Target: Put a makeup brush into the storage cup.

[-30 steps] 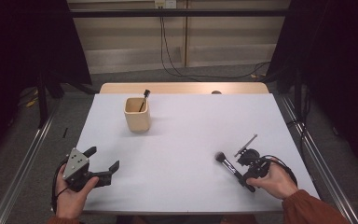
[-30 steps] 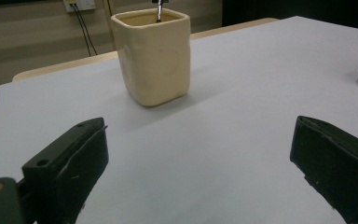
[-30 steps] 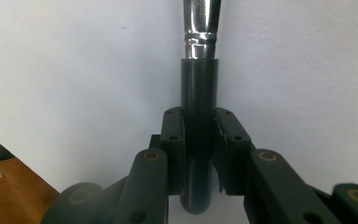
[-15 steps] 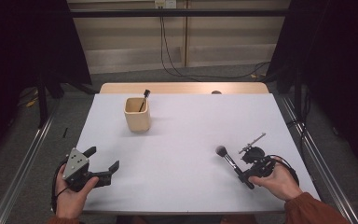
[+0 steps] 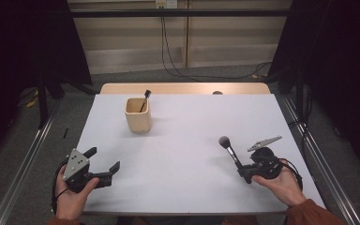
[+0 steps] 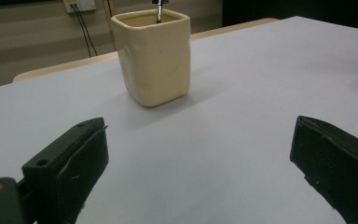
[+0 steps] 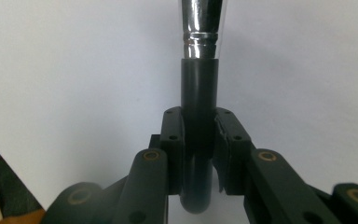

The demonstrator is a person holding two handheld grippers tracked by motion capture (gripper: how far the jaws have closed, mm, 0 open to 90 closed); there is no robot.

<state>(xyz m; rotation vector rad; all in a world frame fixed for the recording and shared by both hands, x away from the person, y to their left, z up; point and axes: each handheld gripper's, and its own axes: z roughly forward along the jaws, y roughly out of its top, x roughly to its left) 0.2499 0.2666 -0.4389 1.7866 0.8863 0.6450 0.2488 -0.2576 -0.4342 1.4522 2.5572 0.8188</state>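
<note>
So the right gripper (image 5: 244, 172) was clamped tight on the handle of a makeup brush (image 5: 230, 150), bristle end pointing up and away, over the near right part of the table. One brush (image 5: 145, 100) was already standing in the cream cup (image 5: 138, 115) at the far left, so I'd guess half done, with this one left to carry over and drop in. The left gripper (image 5: 104, 161) sat wide open, holding nothing. White table (image 5: 183, 136), dim room, dark curtains and cables behind.
</note>
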